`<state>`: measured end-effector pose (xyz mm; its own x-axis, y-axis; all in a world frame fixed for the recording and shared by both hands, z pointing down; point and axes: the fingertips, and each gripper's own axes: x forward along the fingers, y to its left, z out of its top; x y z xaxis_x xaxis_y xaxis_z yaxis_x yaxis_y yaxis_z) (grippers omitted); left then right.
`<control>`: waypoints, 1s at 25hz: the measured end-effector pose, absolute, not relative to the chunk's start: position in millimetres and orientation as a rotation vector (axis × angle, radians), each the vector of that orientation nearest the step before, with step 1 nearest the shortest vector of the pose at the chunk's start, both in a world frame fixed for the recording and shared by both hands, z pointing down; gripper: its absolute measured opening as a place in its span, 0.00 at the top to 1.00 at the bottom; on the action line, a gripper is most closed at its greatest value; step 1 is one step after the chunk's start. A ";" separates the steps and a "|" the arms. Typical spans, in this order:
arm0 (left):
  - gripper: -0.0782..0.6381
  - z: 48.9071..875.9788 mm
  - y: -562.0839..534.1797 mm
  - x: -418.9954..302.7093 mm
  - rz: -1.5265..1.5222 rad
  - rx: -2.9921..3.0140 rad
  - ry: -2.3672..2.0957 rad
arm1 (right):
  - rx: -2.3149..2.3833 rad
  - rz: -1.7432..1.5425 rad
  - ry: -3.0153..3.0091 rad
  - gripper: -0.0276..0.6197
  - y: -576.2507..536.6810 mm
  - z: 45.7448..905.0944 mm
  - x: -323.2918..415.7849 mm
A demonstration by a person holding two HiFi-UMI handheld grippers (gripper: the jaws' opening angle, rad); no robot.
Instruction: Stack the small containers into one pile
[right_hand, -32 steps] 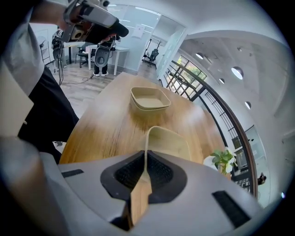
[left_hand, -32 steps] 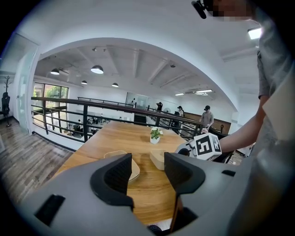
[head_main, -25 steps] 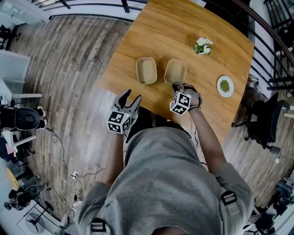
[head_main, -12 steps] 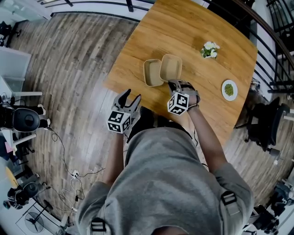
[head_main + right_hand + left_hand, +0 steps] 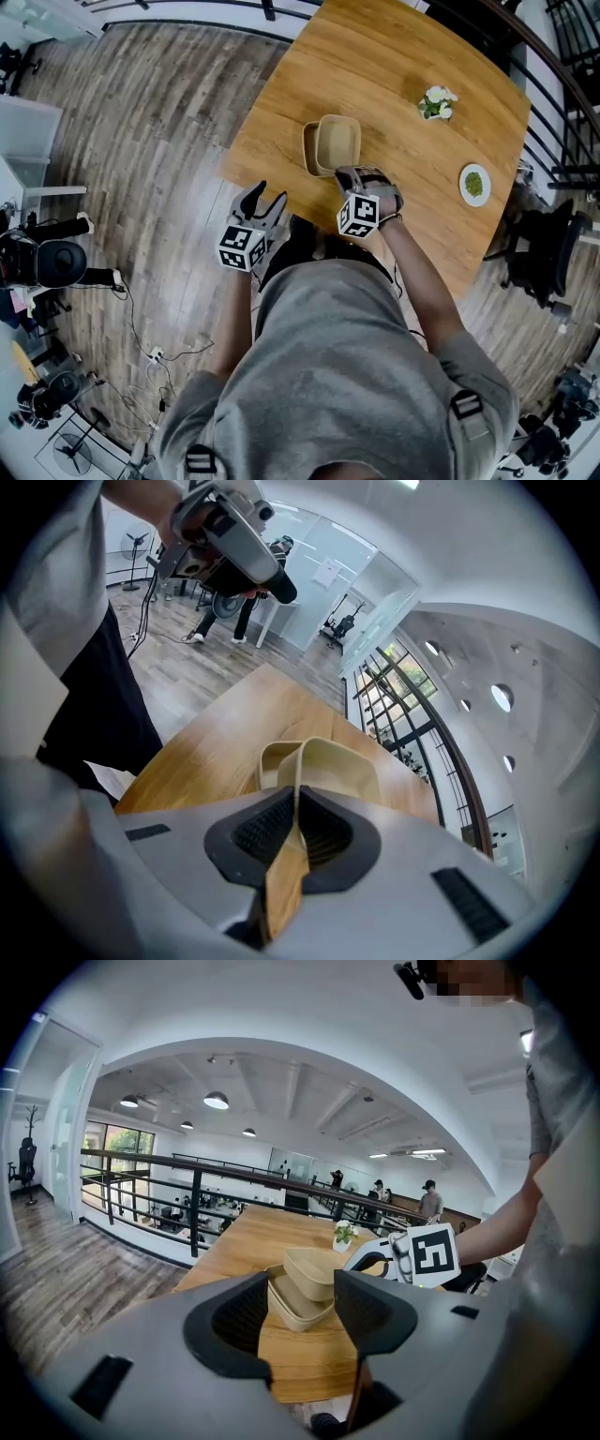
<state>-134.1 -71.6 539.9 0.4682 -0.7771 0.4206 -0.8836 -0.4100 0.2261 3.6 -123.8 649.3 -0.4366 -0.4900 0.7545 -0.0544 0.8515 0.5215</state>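
Two tan small containers sit at the near side of the wooden table (image 5: 394,56). My right gripper (image 5: 349,173) is shut on the near rim of one container (image 5: 337,142), holding it tilted over the other container (image 5: 308,150), which shows only at its left edge. In the right gripper view the rim of the held container (image 5: 333,766) is pinched between the jaws, with the lower container (image 5: 270,759) behind it. My left gripper (image 5: 267,199) hangs open with nothing in it, off the table's near edge. From the left gripper view the upper container (image 5: 314,1269) sits partly inside the lower container (image 5: 291,1305).
A small potted plant (image 5: 437,103) and a white plate with green bits (image 5: 474,184) stand on the table's right side. A black chair (image 5: 548,253) is past the right edge. Railings run behind the table.
My right gripper has lifted its container and carried it left, from beside the other container to over it. The left gripper has stayed open near the table edge.
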 end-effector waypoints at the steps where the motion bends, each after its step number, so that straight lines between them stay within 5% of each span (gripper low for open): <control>1: 0.56 540.4 -72.3 -136.5 0.350 2.304 -1.389 | 0.392 -0.523 -1.978 0.92 -123.1 650.6 1.3; 25: 0.56 557.8 -77.1 -165.1 0.391 2.316 -1.332 | 0.244 -0.617 -1.936 0.92 -106.6 682.1 -26.3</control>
<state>-165.1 -77.1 557.8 0.4970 -0.7438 0.4470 -0.8674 -0.4410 0.2305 -26.3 -106.6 682.1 -0.4376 -0.4323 0.7885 0.1038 0.8467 0.5218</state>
